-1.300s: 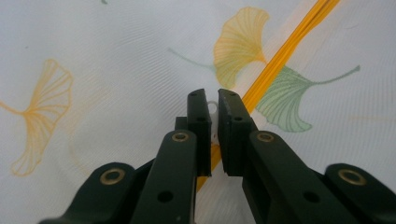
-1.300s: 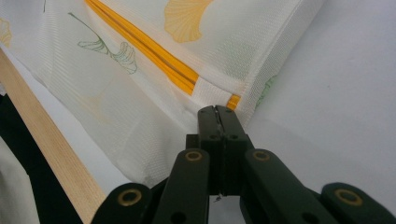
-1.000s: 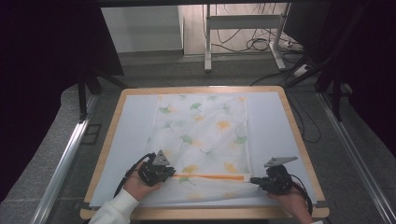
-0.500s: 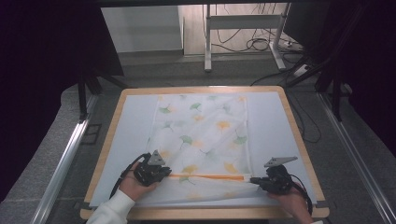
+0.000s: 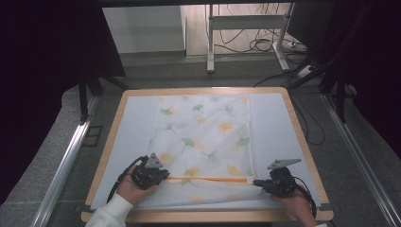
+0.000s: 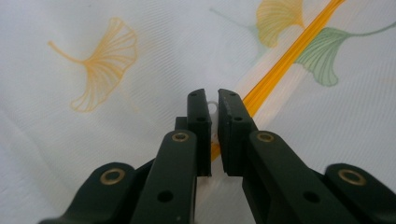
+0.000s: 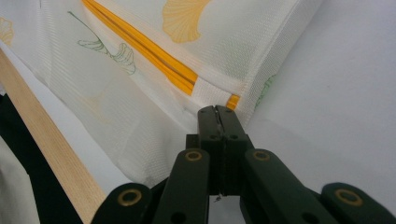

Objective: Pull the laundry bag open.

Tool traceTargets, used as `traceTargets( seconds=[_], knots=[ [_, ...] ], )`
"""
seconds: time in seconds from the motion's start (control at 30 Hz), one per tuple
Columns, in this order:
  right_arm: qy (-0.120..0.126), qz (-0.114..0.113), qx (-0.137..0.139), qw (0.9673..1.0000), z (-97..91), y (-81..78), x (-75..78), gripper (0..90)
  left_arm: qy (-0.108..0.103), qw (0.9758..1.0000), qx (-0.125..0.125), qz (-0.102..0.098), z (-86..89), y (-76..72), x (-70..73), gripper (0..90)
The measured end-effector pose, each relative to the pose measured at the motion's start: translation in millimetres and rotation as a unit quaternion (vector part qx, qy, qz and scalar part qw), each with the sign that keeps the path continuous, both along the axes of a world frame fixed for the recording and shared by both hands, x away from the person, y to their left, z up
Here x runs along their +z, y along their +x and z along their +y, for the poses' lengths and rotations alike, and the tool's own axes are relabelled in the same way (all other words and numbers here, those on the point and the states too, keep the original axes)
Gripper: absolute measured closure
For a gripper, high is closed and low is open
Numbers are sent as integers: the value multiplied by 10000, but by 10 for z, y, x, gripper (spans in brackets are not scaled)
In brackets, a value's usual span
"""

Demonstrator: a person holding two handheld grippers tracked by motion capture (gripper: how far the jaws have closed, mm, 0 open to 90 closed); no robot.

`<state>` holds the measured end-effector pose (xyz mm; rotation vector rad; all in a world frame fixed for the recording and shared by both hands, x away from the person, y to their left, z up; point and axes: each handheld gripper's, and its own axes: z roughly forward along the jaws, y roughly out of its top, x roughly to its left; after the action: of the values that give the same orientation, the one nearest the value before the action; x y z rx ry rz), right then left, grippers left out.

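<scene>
The work in hand is the zipper (image 5: 208, 179) of a mesh laundry bag (image 5: 204, 142), white with printed ginkgo leaves, which lies flat on the white mat of the table (image 5: 297, 123); the orange zipper runs across the bag near its edge closest to the person. At the right end of the zipper, the right gripper (image 7: 217, 111) has its jaws pressed together on the bag's seam corner, just beside the white fabric tab (image 7: 210, 93) that covers the zipper's end, anchoring the bag. At the left end of the zipper, the left gripper (image 6: 212, 101) has its jaws nearly together around the small white zipper pull (image 6: 213, 108); whether the pads actually pinch it cannot be told. The step appears to be securing the pull. The next move likely calls for a firm pinch, then a steady draw along the zipper toward the anchored end, keeping the fabric taut.
</scene>
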<state>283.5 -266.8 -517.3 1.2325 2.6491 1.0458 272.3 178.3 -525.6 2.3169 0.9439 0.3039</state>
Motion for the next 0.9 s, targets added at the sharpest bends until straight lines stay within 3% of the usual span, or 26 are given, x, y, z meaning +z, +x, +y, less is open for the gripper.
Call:
traceTargets(
  seconds=[0.6,0.9],
  knots=[
    [0,2,2,10000,0,1,0,899,-82,9993,374,56,350,-69,-17,843],
    [-9,-3,2,10000,3,0,1,899,-77,9990,426,55,421,-97,-14,843]
  ],
)
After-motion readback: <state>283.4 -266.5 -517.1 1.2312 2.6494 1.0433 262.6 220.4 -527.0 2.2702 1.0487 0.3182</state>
